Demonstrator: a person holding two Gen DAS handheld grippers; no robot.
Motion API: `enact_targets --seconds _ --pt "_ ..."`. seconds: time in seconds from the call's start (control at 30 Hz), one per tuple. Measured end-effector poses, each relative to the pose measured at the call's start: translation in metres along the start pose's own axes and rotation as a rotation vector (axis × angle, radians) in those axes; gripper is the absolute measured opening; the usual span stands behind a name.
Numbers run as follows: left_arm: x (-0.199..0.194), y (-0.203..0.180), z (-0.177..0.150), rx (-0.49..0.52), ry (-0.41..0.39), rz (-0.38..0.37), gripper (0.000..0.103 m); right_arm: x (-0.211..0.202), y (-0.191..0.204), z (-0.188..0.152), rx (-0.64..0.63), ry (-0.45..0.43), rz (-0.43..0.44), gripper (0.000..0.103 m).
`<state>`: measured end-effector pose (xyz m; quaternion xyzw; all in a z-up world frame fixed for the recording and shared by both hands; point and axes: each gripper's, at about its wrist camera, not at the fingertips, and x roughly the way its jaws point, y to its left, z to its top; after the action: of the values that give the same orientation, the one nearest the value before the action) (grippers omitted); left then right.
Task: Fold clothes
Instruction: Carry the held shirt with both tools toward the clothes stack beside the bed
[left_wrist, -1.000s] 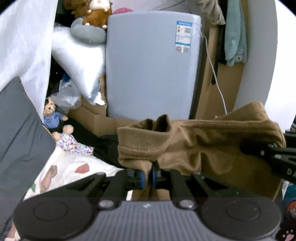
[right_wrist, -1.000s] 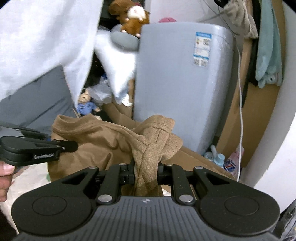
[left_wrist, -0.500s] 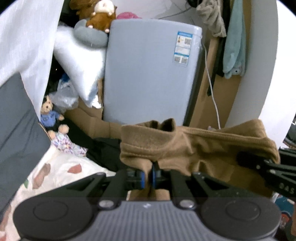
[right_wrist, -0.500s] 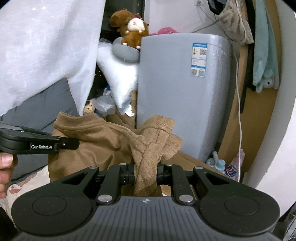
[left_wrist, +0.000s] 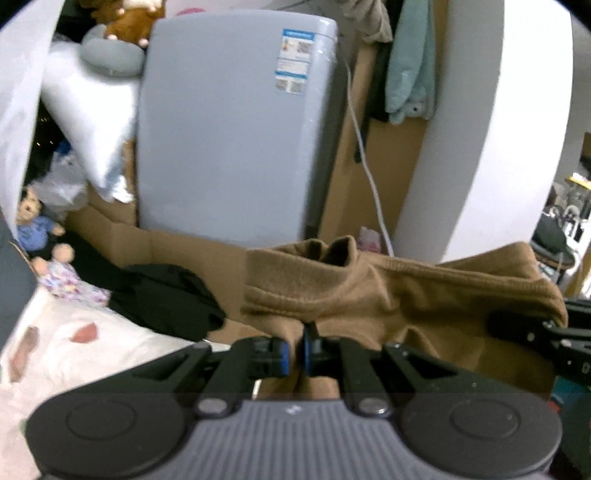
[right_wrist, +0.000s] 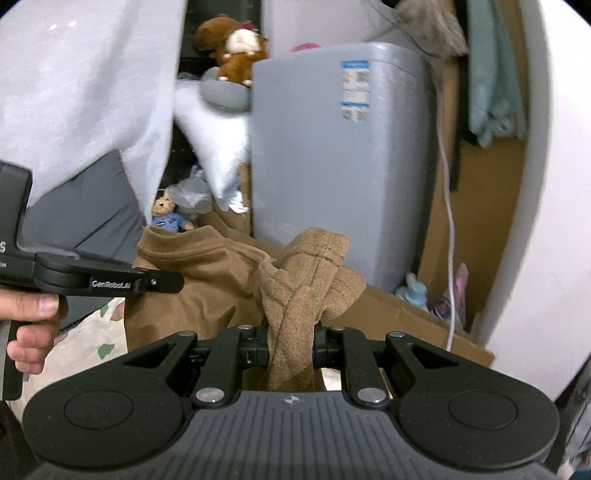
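One brown garment (left_wrist: 399, 295) hangs stretched in the air between two grippers, its hemmed top edge running from the left gripper (left_wrist: 295, 349) to the right gripper (right_wrist: 290, 347); each is clamped on a bunched corner. One grey washing machine (left_wrist: 229, 129) stands close behind; a patterned bedsheet (left_wrist: 74, 354) lies below left.
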<state>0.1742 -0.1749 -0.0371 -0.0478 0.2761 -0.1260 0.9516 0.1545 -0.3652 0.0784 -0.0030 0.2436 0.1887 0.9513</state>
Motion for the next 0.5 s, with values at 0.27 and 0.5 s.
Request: enact_targets --seconds 0.27,0.5 --pt "0.018 -0.028 -0.02 -0.009 0.022 -0.028 0.008 -0.012 -0.034 -0.026 0.013 0.026 -0.05 0.017" --pt "0.025 -0.056 -0.032 0.013 0.02 -0.065 0.008 -0.031 -0.051 -0.038 0.009 0.021 -0.101 0.017"
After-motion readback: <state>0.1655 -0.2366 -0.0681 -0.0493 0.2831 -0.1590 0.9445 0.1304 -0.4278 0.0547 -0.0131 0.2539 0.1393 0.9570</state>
